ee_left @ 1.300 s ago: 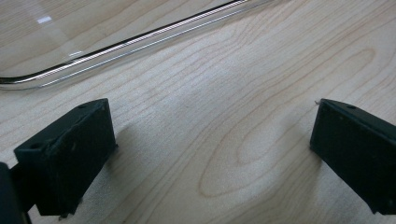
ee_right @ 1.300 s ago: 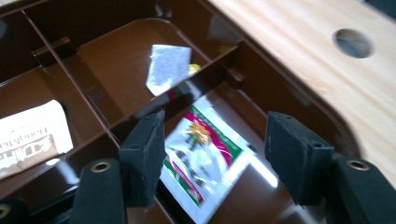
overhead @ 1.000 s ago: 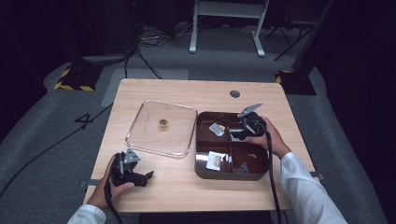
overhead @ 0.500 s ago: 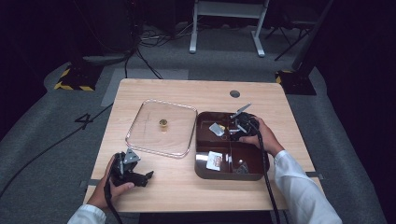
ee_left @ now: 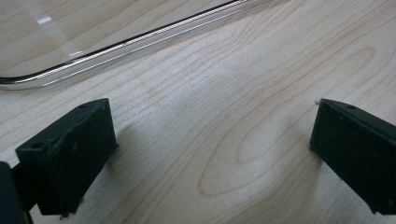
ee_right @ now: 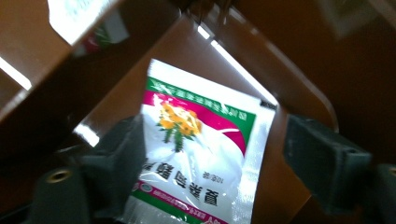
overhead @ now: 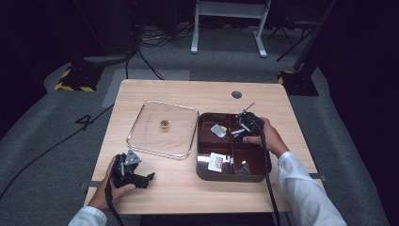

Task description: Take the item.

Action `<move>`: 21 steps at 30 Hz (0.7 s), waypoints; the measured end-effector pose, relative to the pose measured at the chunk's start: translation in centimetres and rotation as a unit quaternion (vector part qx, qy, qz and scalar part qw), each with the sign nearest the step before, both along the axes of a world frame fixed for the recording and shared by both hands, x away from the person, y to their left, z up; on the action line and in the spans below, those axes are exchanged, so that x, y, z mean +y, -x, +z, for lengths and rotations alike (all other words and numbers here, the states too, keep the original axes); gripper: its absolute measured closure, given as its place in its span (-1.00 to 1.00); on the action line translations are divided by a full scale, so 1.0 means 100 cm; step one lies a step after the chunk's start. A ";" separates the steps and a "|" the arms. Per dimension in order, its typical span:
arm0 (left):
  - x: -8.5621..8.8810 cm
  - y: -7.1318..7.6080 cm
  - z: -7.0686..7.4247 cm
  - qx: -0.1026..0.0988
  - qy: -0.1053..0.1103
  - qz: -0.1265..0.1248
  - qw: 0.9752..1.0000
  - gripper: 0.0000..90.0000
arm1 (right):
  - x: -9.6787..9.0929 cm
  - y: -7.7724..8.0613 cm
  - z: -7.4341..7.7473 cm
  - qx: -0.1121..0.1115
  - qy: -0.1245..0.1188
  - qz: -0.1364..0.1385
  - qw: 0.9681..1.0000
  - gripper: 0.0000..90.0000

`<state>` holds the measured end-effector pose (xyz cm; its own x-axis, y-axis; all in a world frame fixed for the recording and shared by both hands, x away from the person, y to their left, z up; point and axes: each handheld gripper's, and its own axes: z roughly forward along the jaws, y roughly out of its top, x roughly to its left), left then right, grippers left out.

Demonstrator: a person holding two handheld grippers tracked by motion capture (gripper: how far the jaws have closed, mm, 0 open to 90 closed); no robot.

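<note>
A white sachet (ee_right: 205,154) with green and pink bands and a yellow flower lies flat in the back left compartment of the brown tray (overhead: 202,174). My right gripper (ee_right: 219,163) hovers over it, open; its jaws have just been opening and stand on either side of the sachet without pressing on it. In the high view the sachet (overhead: 217,130) sits just left of the right gripper (overhead: 237,133). My left gripper (overhead: 149,178) rests on the table near the front left, open. In its own view the left gripper (ee_left: 210,154) has bare wood between its jaws.
A clear lid (overhead: 162,136) with a small gold knob (overhead: 164,124) lies left of the tray; its rim (ee_left: 116,46) runs just ahead of the left jaws. A white packet (overhead: 217,162) and small items (overhead: 243,167) lie in the tray's front compartments. Cables trail off the table's front edge.
The right gripper has settled slightly lower over the tray's back compartments and its jaws stand wider apart. The left gripper and the sachet have stayed in place.
</note>
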<state>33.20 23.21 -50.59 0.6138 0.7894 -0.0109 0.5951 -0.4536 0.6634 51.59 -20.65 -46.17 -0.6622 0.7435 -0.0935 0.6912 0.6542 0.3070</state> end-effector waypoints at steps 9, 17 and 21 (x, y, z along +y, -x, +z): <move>0.000 0.000 0.000 0.000 0.000 0.000 1.000 -0.99 | -0.009 -0.002 -0.002 0.043 -0.018 -0.008 0.999 -0.57; 0.000 0.000 0.000 0.000 0.000 0.000 1.000 -0.99 | -0.014 0.000 0.001 0.031 -0.036 0.017 0.999 -0.07; 0.000 0.000 0.000 0.000 0.000 0.000 1.000 -0.99 | -0.017 0.000 0.002 0.029 -0.045 0.018 0.998 0.13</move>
